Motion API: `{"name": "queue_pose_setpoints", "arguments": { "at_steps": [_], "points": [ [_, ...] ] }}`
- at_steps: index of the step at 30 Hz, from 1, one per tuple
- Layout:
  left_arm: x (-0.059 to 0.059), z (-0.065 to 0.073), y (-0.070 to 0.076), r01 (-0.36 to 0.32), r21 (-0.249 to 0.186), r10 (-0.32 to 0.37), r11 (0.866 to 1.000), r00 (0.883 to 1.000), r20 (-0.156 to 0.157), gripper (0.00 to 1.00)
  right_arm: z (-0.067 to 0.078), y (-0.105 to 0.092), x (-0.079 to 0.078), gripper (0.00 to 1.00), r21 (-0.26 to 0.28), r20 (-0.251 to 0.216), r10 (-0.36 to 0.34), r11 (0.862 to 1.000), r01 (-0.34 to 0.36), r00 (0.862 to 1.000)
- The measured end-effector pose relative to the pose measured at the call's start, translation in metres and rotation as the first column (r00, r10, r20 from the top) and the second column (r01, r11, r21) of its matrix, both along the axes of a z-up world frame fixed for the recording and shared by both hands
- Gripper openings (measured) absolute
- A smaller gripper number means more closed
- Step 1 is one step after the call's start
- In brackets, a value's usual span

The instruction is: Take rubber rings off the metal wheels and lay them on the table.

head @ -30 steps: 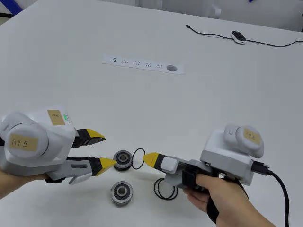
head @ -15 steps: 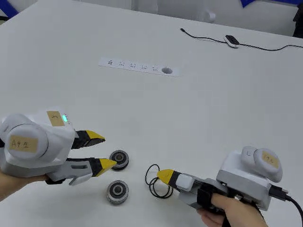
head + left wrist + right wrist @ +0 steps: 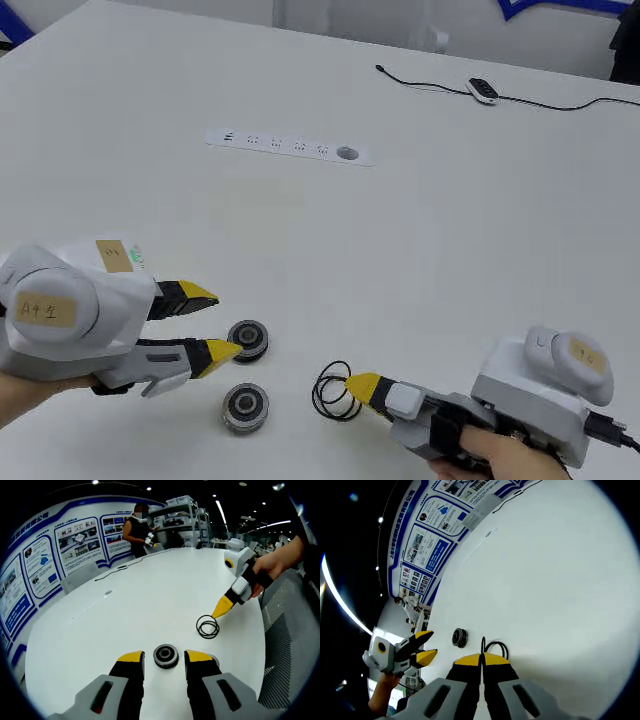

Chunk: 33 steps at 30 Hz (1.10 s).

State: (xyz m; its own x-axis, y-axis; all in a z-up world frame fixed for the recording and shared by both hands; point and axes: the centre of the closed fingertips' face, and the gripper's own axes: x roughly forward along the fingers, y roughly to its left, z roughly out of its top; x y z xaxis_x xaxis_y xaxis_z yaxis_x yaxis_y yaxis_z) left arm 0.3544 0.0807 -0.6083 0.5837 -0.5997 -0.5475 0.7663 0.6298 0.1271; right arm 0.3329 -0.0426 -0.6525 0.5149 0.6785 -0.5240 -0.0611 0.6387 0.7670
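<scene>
Pinching flat-lying rubber ring (image 3: 316, 392): right gripper (image 3: 352, 381).

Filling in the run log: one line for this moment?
left gripper: open, by round metal wheel | right gripper: shut on black rubber ring, at white table

Left gripper (image 3: 218, 323) jaws apart; right gripper (image 3: 360, 385) jaws closed.
</scene>
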Motion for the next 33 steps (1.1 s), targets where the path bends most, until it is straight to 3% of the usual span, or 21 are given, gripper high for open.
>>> {"name": "queue_pose_setpoints", "arguments": {
  "at_steps": [9, 13, 21, 29, 33],
  "points": [
    [0.0, 0.0, 0.0, 0.005, 0.005, -0.005, 1.0, 1.0, -0.002, 0.33, -0.009, -0.007, -0.006, 0.02, -0.047, -0.051, -0.018, 0.999, 0.016, 0.999],
    [0.0, -0.001, -0.001, 0.007, 0.005, -0.007, 1.0, 1.0, -0.003, 0.33, -0.012, -0.008, -0.01, 0.08, -0.075, -0.059, 0.002, 0.997, -0.007, 0.998],
    [0.0, -0.002, -0.002, 0.015, 0.009, -0.015, 1.0, 1.0, -0.005, 0.33, -0.012, -0.014, -0.012, 0.11, -0.146, -0.031, 0.033, 0.989, -0.037, 0.999],
    [0.003, -0.007, -0.002, 0.029, 0.026, -0.029, 0.999, 1.0, -0.012, 0.33, 0.007, -0.016, 0.007, 0.13, -0.085, 0.037, -0.022, 0.996, 0.025, 0.999],
    [0.006, -0.009, -0.003, 0.04, 0.035, -0.04, 0.999, 0.999, -0.018, 0.33, 0.023, -0.006, 0.019, 0.15, -0.014, 0.097, -0.027, 0.999, 0.028, 0.995]
  ]
}}
